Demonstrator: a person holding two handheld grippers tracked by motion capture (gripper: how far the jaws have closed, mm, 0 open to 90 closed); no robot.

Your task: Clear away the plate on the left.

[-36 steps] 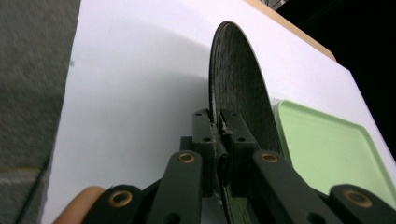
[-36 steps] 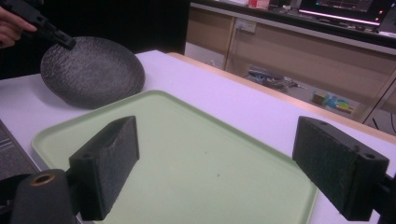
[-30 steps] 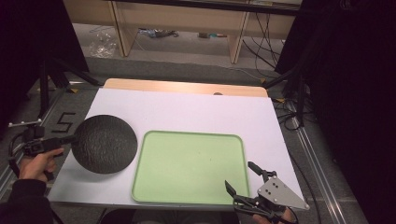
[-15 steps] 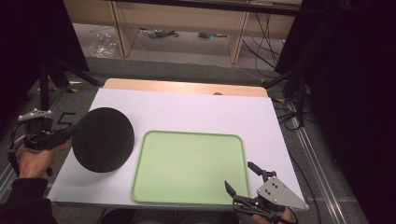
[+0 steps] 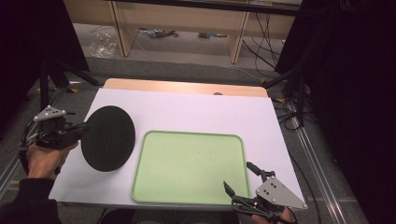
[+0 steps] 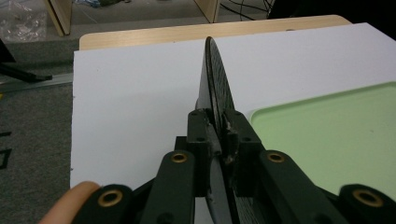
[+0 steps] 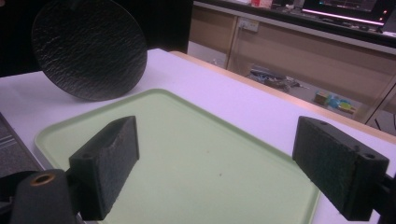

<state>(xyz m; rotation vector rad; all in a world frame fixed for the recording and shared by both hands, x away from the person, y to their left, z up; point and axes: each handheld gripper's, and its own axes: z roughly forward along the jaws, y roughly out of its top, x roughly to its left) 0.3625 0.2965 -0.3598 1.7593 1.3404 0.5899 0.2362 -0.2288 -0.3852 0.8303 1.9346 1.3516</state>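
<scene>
Black round plate stands tilted on edge in your left gripper, raised off the white table at its left side, with its lower rim hanging just above the sheet and its right edge close beside the green tray without touching it. Seen along the left gripper's own jaws, the plate runs edge-on between the two black pads, which press on its rim from either side; those jaws have just been easing apart a little, yet the rim sits pinched between them. Your left hand grips the tool from the table's left edge, its grey three-cornered plate turned upward. From the right gripper view the plate shows its rough, textured face, leaning over the far corner of the tray. Your right gripper waits at the near right corner of the tray, low and close to the table's front edge, its jaws spread wide with nothing between them; the pads frame bare green tray surface. Behind the table, a strip of pale wood edges the white sheet, and cables trail across the grey floor by the wooden shelving.
</scene>
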